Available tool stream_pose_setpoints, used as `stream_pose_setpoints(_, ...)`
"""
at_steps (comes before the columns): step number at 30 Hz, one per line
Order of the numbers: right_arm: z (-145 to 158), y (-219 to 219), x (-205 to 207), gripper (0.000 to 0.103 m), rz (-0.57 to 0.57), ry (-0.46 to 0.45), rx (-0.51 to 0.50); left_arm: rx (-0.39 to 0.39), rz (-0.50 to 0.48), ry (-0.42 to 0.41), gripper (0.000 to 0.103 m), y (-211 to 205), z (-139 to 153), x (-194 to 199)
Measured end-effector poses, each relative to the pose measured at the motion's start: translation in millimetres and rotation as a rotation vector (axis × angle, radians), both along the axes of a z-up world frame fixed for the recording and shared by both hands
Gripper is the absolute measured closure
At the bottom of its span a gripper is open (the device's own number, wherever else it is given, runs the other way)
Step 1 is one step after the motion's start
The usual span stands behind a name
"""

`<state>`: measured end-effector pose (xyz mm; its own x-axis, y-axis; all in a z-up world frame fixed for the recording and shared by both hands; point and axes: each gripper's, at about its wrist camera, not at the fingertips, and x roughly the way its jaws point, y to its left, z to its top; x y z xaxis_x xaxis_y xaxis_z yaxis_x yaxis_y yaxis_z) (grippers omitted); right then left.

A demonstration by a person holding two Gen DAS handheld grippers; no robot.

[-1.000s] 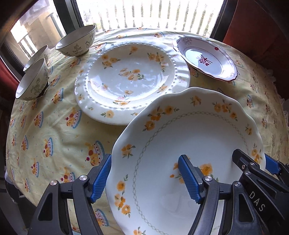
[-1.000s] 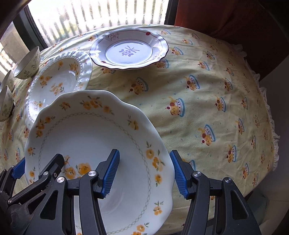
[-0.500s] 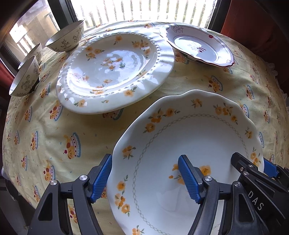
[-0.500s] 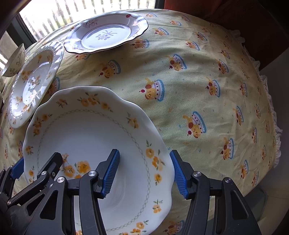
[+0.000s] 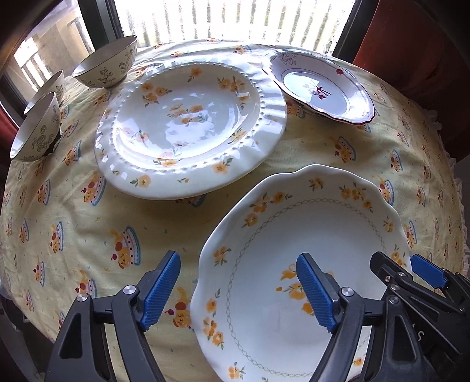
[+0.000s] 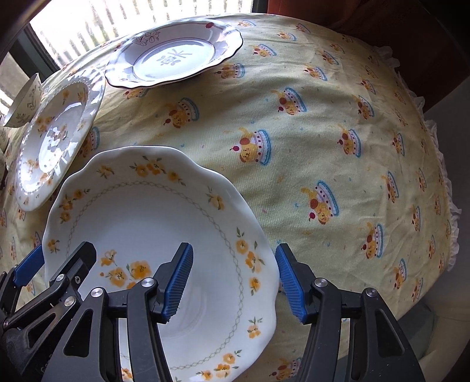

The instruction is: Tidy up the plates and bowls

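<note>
A scalloped white plate with orange flowers (image 5: 293, 235) (image 6: 147, 211) lies near the table's front edge. My left gripper (image 5: 238, 289) is open, its jaws astride the plate's left rim. My right gripper (image 6: 235, 282) is open, its jaws astride the plate's right rim. A larger beaded plate with orange flowers (image 5: 188, 126) (image 6: 55, 141) lies behind it. A white plate with a dark rim (image 5: 320, 88) (image 6: 176, 55) lies at the back right. Three patterned bowls stand at the back left: one far (image 5: 105, 67), two nearer (image 5: 36, 129) (image 5: 47, 88).
The round table carries a yellow cloth with cake prints (image 5: 88, 229) (image 6: 337, 147). A bright window (image 5: 229, 17) lies behind the table. A red-brown chair back (image 5: 417, 58) stands at the right. The cloth's frilled edge (image 6: 440, 164) hangs at the right.
Both grippers have drawn back and shifted along the scalloped plate's rims; in the left view a strip of cloth now shows between the two flowered plates. Jaws stay open.
</note>
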<state>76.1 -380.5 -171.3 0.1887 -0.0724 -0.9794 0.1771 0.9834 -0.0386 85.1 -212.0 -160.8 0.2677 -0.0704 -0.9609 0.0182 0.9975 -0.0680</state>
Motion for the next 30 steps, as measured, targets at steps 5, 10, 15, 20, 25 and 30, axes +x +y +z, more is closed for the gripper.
stream_pose_setpoints(5, 22.3, 11.8, -4.0, 0.032, -0.025, -0.050, 0.002, 0.001, -0.034, -0.038, 0.014, 18.0, 16.9, 5.4)
stream_pose_setpoints(10, 44.1, 33.0, -4.6, 0.032, -0.055, -0.092, 0.018, 0.001, -0.067, -0.068, 0.010, 42.7, 35.1, 10.1)
stream_pose_setpoints(15, 65.5, 61.6, -0.1, 0.032, -0.060, -0.153, 0.016, -0.002, -0.071, -0.106, 0.007, 71.0, 51.9, 17.0)
stream_pose_setpoints(20, 81.7, 84.5, 7.8, 0.032, -0.055, -0.200, 0.044, 0.004, -0.075, -0.148, 0.005, 96.5, 66.3, 25.4)
stream_pose_setpoints(25, 99.0, 106.8, 21.8, 0.032, -0.074, -0.249, 0.047, 0.013, -0.077, -0.172, 0.005, 118.3, 74.1, 40.7)
stream_pose_setpoints(30, 104.5, 124.9, 47.2, 0.032, -0.065, -0.266, 0.034, 0.021, -0.062, -0.181, 0.005, 133.5, 73.5, 65.7)
